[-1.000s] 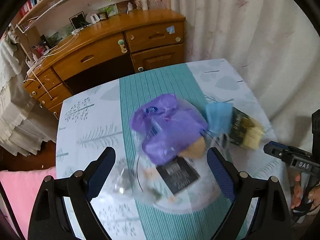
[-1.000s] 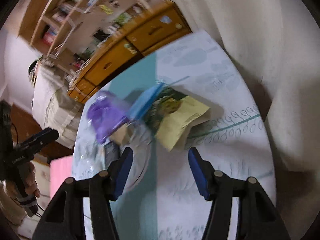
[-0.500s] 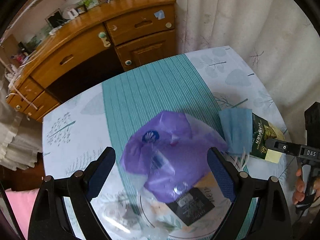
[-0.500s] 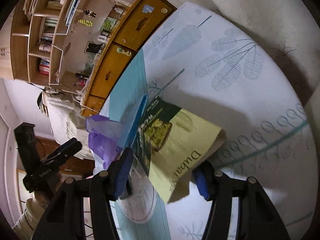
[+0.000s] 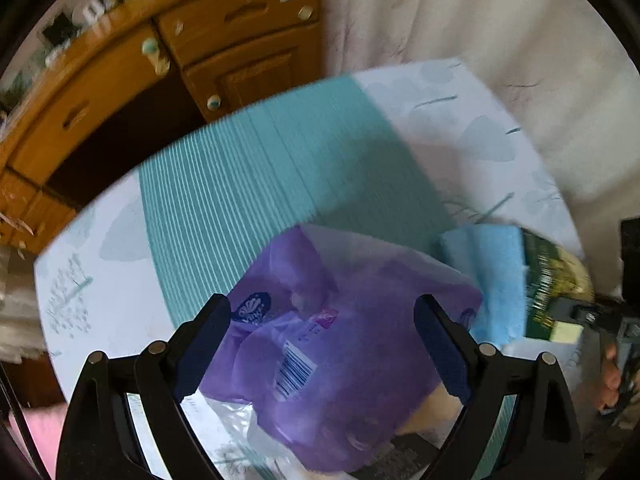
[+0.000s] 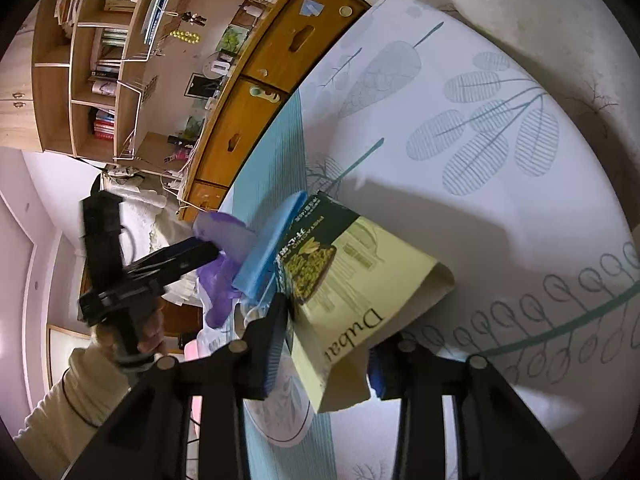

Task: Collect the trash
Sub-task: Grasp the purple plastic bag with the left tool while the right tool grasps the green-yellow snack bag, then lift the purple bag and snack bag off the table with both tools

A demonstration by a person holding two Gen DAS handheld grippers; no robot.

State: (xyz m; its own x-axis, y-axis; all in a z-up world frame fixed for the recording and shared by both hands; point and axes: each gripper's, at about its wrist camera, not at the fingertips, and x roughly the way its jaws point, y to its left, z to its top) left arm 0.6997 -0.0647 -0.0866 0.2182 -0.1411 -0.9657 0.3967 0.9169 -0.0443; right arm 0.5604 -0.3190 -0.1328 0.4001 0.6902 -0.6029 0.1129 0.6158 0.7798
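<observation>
Blur smears the left tool (image 5: 322, 344), its fingers spread wide over the purple wrapper (image 5: 352, 364), nothing gripped. Right tool (image 6: 328, 344) has been closing around the yellow-green snack packet (image 6: 360, 292); contact there is hard to make out. Blue mask (image 6: 272, 248) at ten o'clock, bench (image 6: 500, 168) beyond, wooden drawers (image 6: 256, 116) farthest.

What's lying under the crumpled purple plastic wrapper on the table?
Under the crumpled purple plastic wrapper, clear plastic film and a tan scrap peek out; anything further beneath is covered.
</observation>
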